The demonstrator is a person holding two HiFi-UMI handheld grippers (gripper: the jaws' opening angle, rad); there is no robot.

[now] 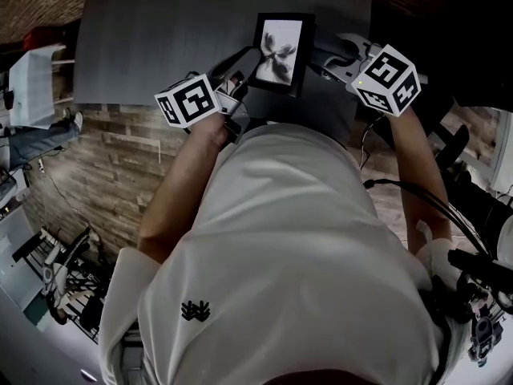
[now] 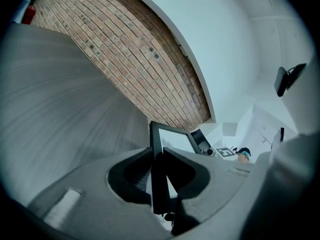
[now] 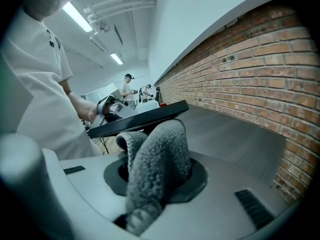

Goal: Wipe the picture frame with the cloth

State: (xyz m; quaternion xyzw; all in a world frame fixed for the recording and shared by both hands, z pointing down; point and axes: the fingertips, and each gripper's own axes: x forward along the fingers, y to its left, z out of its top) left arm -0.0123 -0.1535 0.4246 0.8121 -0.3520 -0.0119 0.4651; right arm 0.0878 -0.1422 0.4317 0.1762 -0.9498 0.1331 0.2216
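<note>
A black picture frame (image 1: 280, 50) with a pale print stands tilted above the grey table (image 1: 160, 38). My left gripper (image 1: 240, 70) is shut on its left edge; in the left gripper view the dark frame edge (image 2: 159, 179) runs between the two jaws. My right gripper (image 1: 322, 59) is at the frame's right side, shut on a grey fluffy cloth (image 3: 160, 149). In the right gripper view the cloth bulges out of the jaws, and its top meets the underside of the frame (image 3: 140, 119). The head view does not show the cloth.
A brick wall (image 3: 260, 69) runs along the table's far side. Stone-pattern cladding (image 1: 112, 159) lies below the table edge. Cables and gear (image 1: 473, 279) sit on the floor at the right, more equipment (image 1: 56, 279) at the left. People (image 3: 129, 86) stand far back.
</note>
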